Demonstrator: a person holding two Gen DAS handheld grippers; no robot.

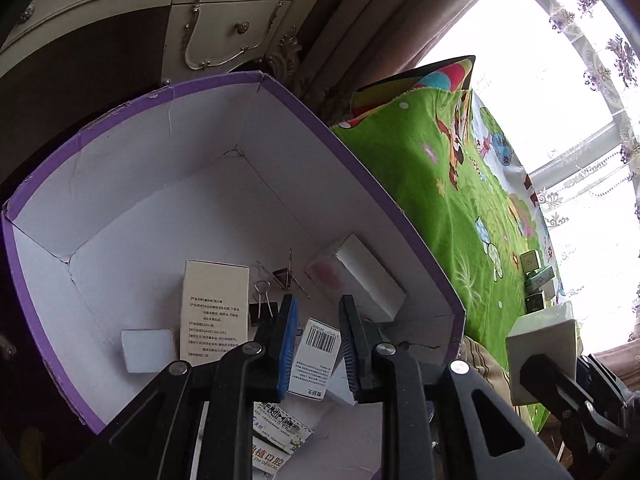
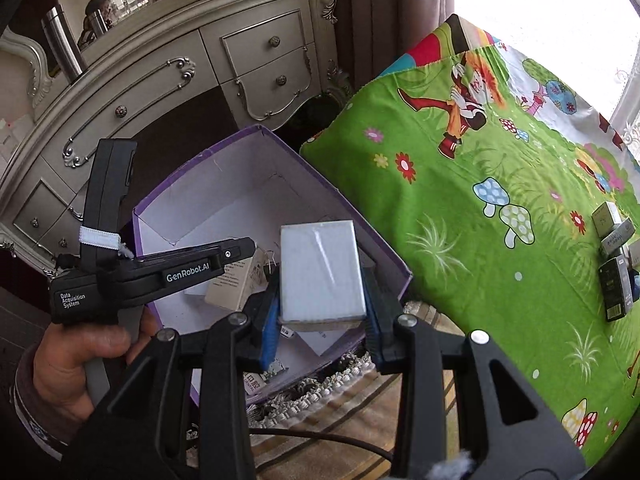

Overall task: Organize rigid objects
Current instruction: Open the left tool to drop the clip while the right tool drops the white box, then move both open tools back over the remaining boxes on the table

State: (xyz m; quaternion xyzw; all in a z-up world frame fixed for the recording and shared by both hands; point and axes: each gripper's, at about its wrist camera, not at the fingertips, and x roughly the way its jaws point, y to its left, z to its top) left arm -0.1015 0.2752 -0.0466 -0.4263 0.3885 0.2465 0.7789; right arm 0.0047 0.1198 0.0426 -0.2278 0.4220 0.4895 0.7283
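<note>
Right wrist view is showing the right gripper (image 2: pixel 322 280) clamping a white plastic-wrapped box (image 2: pixel 322 270) between its pads, hanging above the near rim of the purple carton (image 2: pixel 384 248). The left gripper (image 1: pixel 318 348) is hovering inside that carton with jaws parted around a barcoded box (image 1: pixel 316 360), gripping nothing. More small boxes (image 2: pixel 614 264) are waiting on the green cartoon cloth (image 2: pixel 460 240). The glossy wrap risks slipping, or a release this near the rim could drop the box outside.
</note>
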